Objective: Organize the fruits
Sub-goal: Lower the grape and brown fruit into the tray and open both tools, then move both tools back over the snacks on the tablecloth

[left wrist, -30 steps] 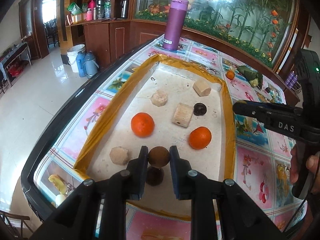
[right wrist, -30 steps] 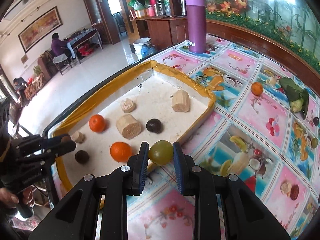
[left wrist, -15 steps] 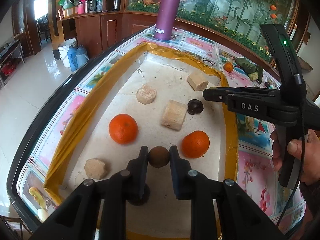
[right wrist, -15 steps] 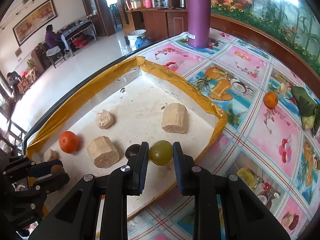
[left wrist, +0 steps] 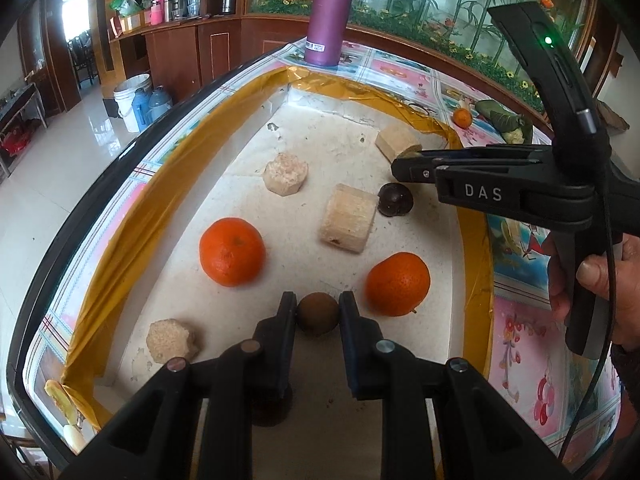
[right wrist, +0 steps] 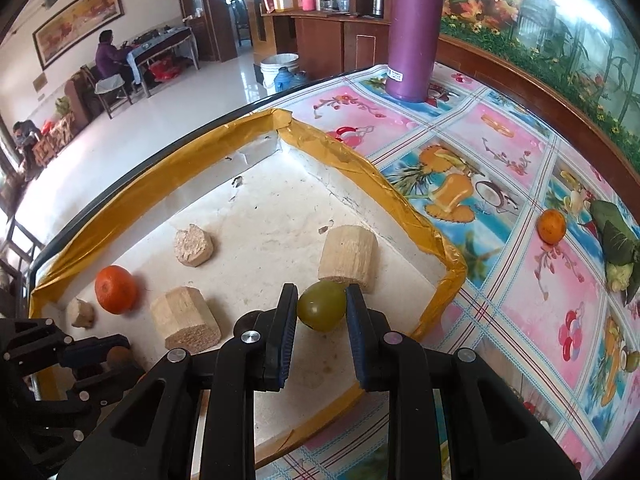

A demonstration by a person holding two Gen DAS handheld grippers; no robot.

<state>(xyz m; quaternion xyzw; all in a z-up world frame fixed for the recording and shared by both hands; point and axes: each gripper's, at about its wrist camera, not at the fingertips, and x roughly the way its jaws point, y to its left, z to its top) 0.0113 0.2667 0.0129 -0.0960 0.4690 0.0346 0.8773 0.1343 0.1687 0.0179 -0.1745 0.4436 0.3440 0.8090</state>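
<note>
The left gripper (left wrist: 317,312) held a small brown round fruit (left wrist: 318,313) clamped between its jaws, above the white floor of a shallow tray (left wrist: 474,240) rimmed with yellow tape. The right gripper (right wrist: 322,310) had its jaws closed on a green grape-like fruit (right wrist: 322,311), held over the same tray near its right-hand rim.

In the left wrist view, two tangerines lay on the tray floor: one (left wrist: 232,251) to the left of the held brown fruit and another (left wrist: 398,284) just beside it on the right. A dark round fruit (left wrist: 395,199) sat farther back, next to a pale cut cylinder (left wrist: 348,218). Three more pale chunks lay apart from each other: one (left wrist: 286,172) toward the middle, one (left wrist: 398,142) near the far right rim, one (left wrist: 173,340) at the near left.

The tray rested on a counter (right wrist: 540,312) covered with a fruit-patterned cloth. On that cloth, outside the tray, stood a purple flask (right wrist: 416,28) at the far edge, and a third tangerine (right wrist: 551,226) lay beside a bundle of green leaves (right wrist: 616,248). A hand (left wrist: 600,284) gripped the right gripper's handle at the right edge of the left wrist view.
</note>
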